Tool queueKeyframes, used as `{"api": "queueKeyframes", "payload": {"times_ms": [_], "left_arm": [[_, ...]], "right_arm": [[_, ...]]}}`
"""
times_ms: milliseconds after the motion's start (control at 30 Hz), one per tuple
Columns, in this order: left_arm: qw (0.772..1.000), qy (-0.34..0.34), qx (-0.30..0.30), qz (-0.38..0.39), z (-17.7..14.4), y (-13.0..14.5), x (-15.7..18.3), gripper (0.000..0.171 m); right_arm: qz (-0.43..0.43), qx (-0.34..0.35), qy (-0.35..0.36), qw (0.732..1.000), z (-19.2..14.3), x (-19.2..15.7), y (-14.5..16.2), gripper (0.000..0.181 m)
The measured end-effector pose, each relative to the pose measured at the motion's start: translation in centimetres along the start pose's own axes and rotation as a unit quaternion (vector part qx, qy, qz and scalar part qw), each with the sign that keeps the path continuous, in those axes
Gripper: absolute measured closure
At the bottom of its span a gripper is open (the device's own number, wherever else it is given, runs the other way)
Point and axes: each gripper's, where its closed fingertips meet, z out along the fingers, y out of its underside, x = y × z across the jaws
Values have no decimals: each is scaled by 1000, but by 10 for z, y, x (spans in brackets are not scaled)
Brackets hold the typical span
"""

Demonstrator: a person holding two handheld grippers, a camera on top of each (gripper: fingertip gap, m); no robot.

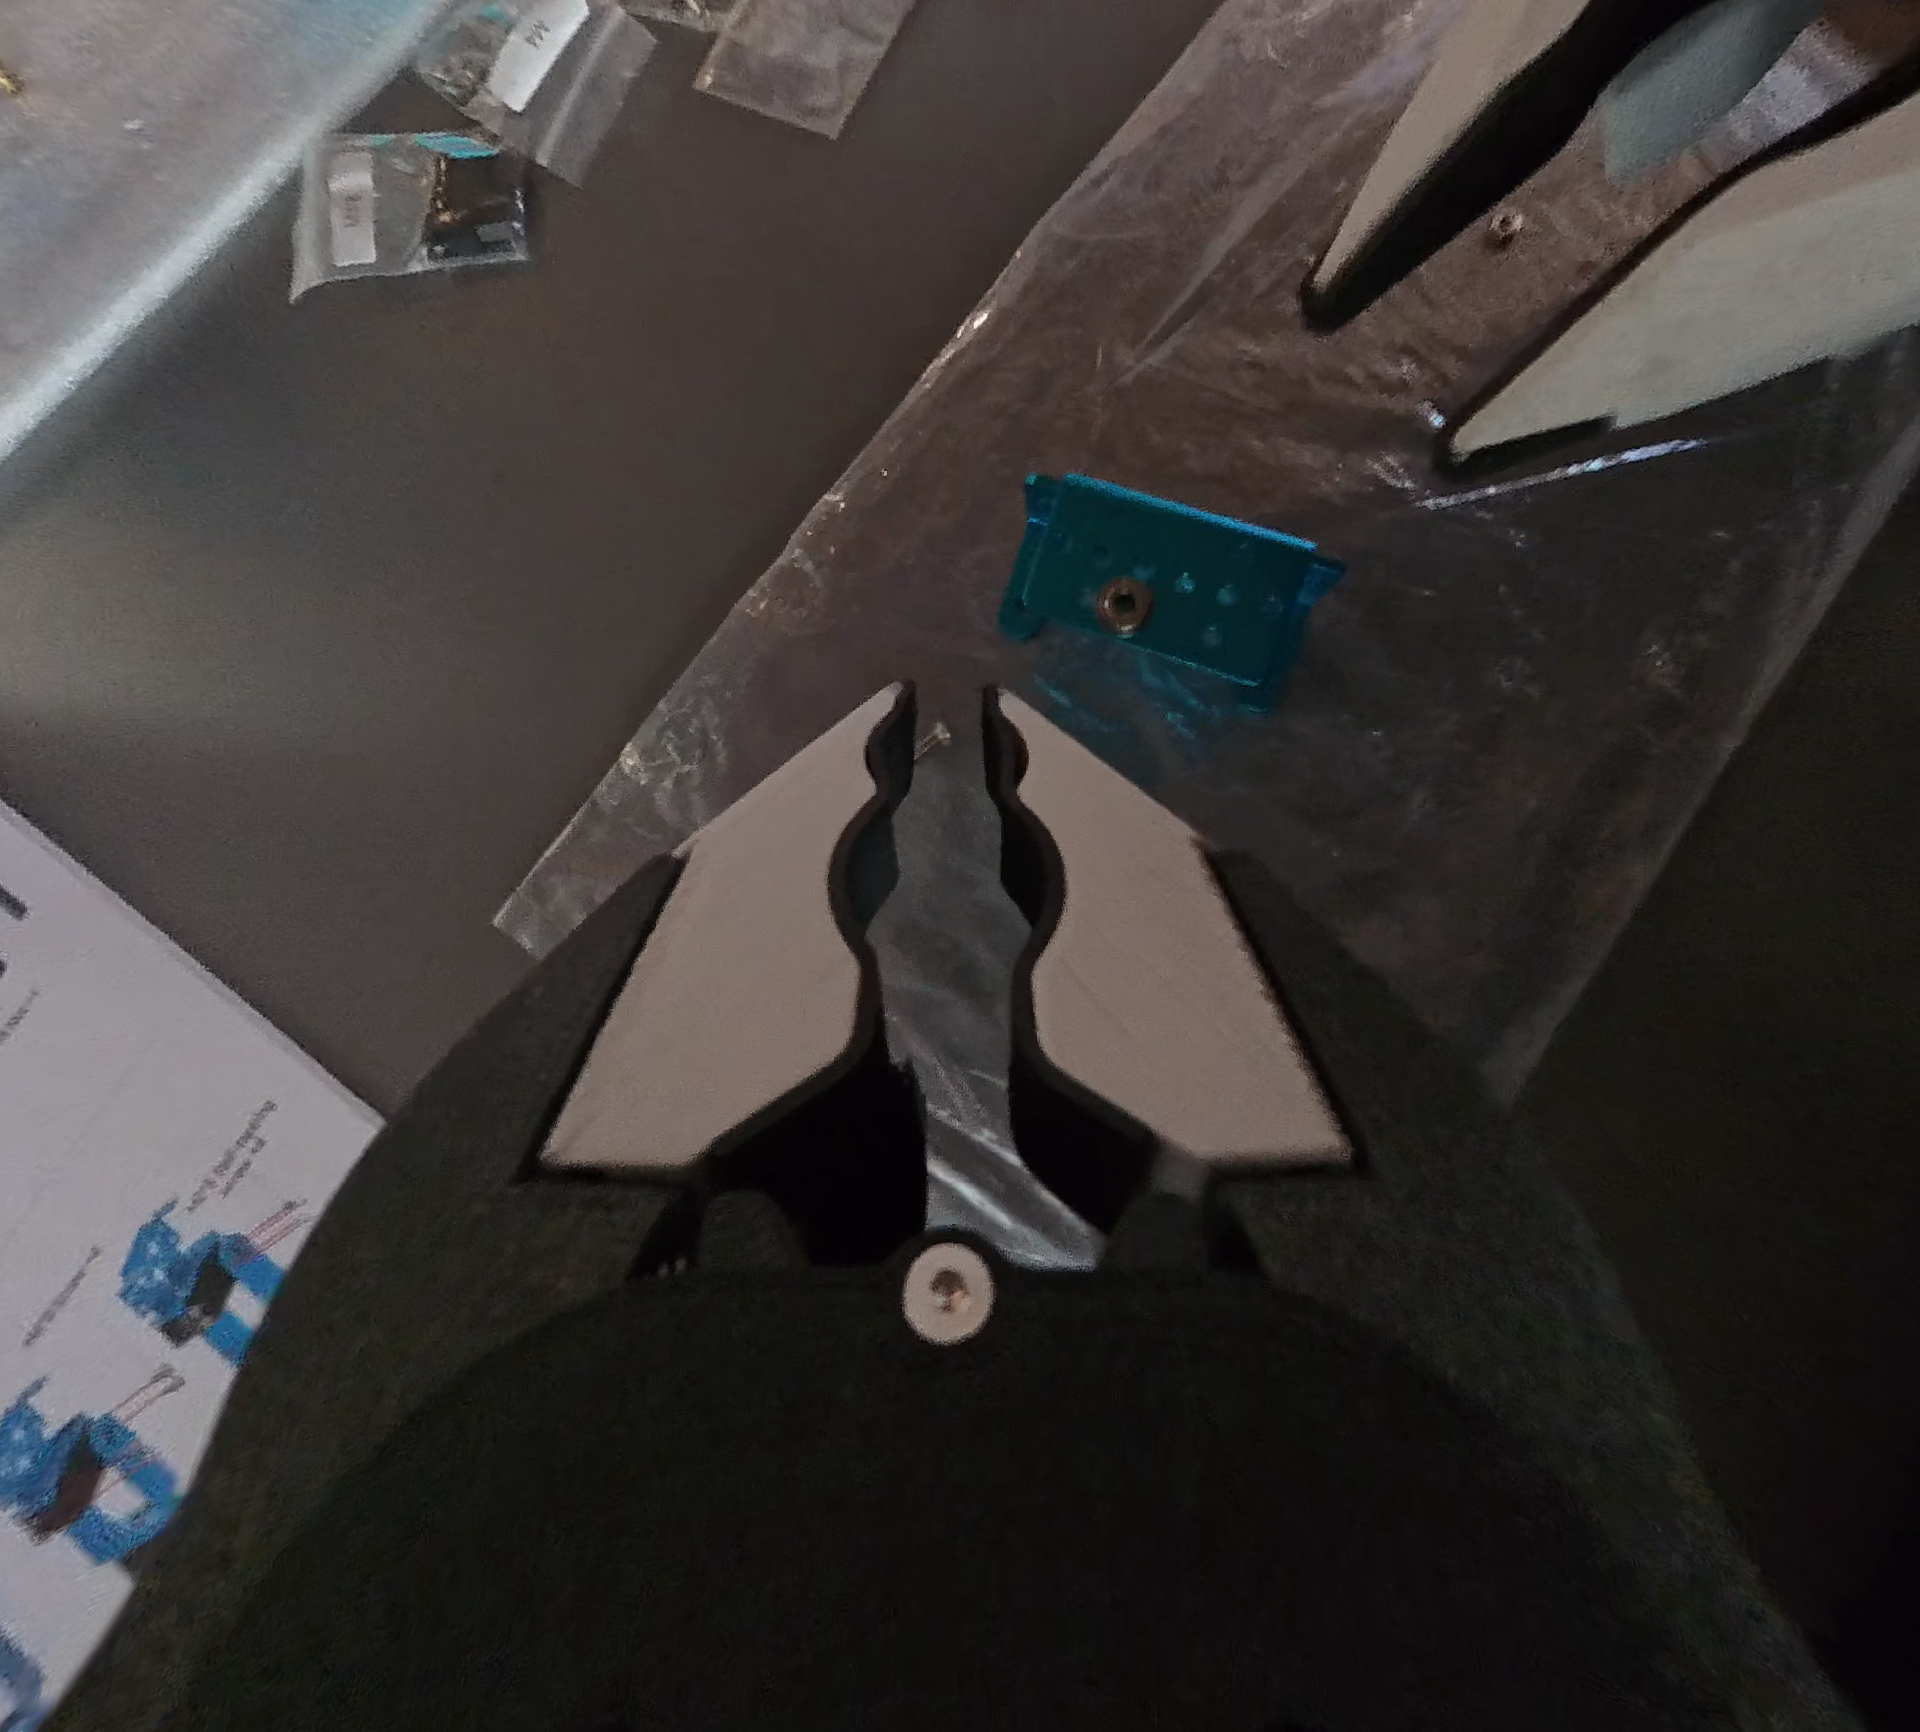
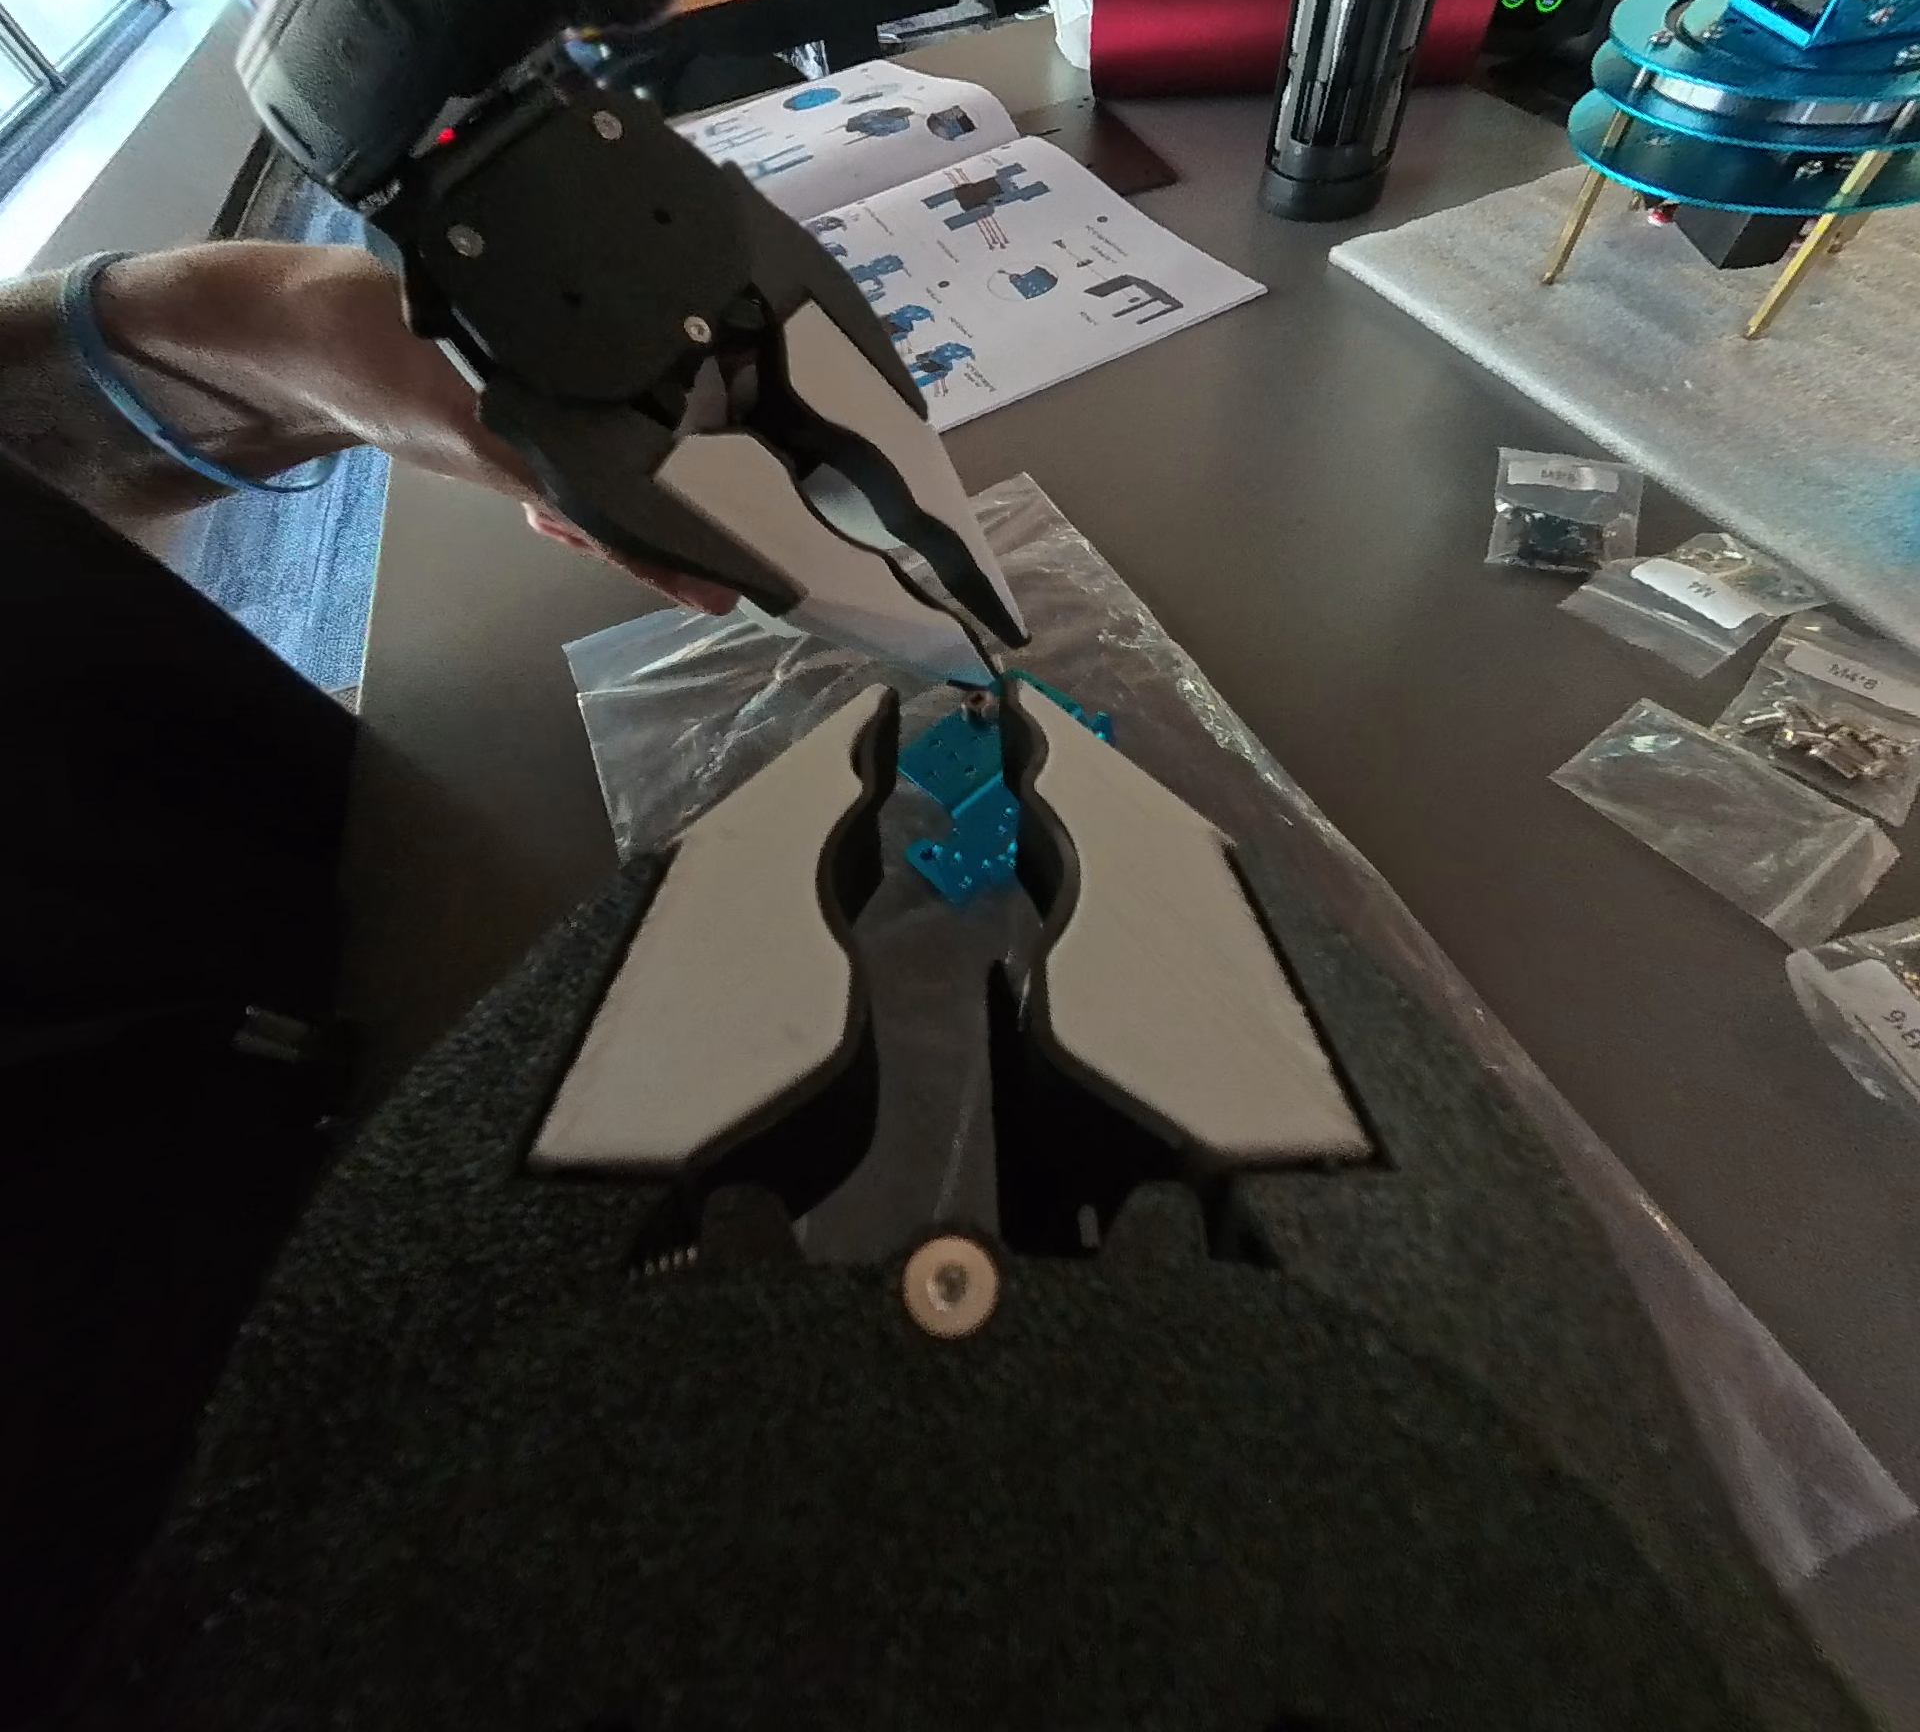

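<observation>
My left tongs (image 1: pixel 945 711), lower centre: tips nearly pressed together, seemingly pinching a small screw (image 1: pixel 932 737), kept close beside the bracket. Bracket (image 1: pixel 1164 581), centre: flat on clear bag (image 1: pixel 1143 280), holes up for access. My right tongs (image 1: pixel 1387 373), upper right: spread, apart from bracket.

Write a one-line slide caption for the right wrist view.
Right tongs open around a blue metal bracket on a clear plastic bag, left tongs nearly shut just above it.

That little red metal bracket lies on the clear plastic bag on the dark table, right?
Not quite: the metal bracket is blue, not red, as the left wrist view shows. It does lie on the clear plastic bag on the dark table.
</observation>
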Motion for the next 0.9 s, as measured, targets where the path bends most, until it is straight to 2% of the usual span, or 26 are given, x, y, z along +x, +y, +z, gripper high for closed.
{"api": "queueKeyframes", "payload": {"times_ms": [333, 667, 900], "left_arm": [[999, -3, -41, 10, 5, 9, -3, 162], [999, -5, -42, 11, 3, 13, -2, 169], [998, -11, -39, 54, 3, 12, -2, 171]], "right_arm": [[-1, 4, 4, 1000, -4, 1, -2, 163], [-6, 1, -1, 1000, -2, -2, -1, 163], [-3, -4, 1, 1000, -1, 0, 1, 163]]}}
